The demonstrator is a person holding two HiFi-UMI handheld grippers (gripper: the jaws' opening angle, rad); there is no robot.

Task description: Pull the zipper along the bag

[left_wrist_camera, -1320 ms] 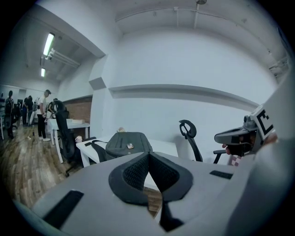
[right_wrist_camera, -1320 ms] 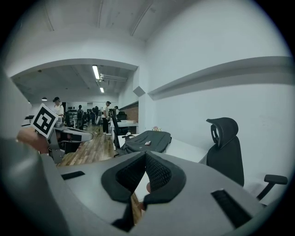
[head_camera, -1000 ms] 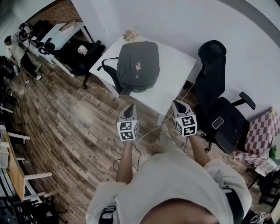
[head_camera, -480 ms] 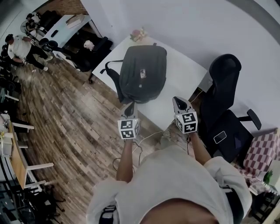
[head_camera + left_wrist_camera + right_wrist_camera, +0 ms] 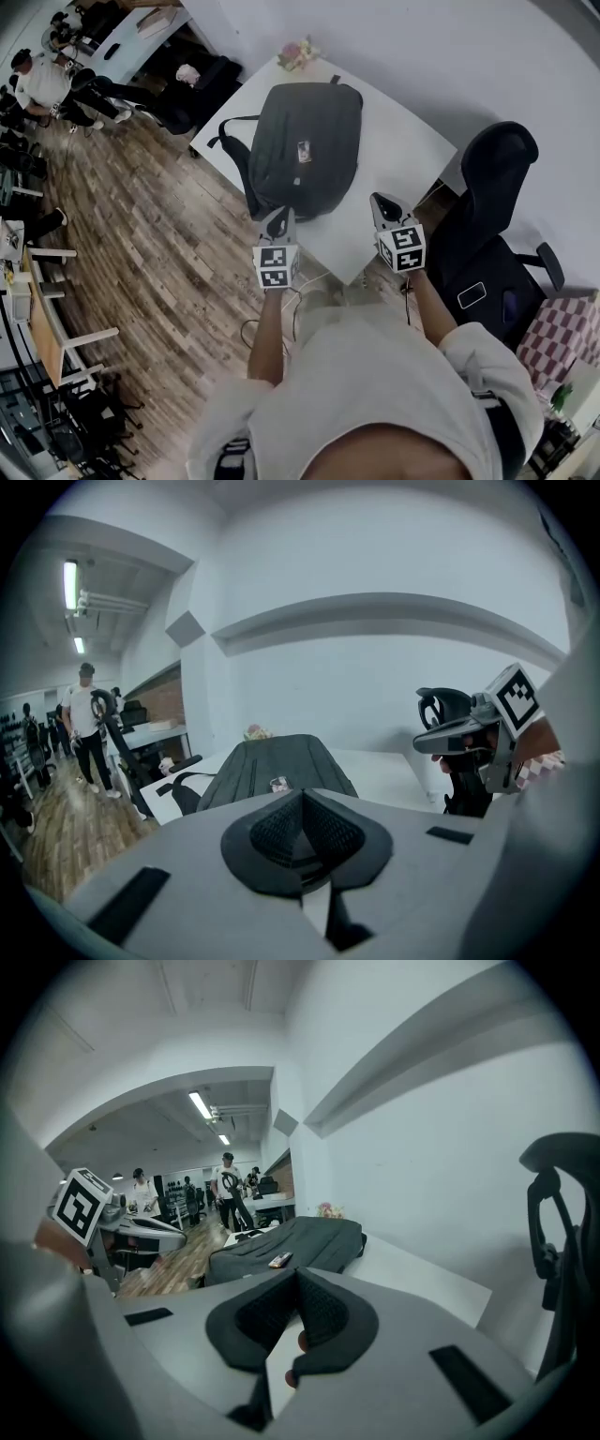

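We are holding the left gripper (image 5: pixel 277 223) and right gripper (image 5: pixel 382 206) with jaws fully together, gripping nothing, just short of the dark bag (image 5: pixel 305 141), which is lying flat on the white table (image 5: pixel 403 155).

A white table (image 5: pixel 403 164) stands against a plain white wall (image 5: pixel 450 56) on a wood plank floor (image 5: pixel 159 253). A black office chair (image 5: pixel 497 173) sits just beside it, with a checked cloth (image 5: pixel 555 323) further right. Strip lights (image 5: pixel 70 583) line the ceiling above a far desk (image 5: pixel 127 42) and people (image 5: pixel 37 80)
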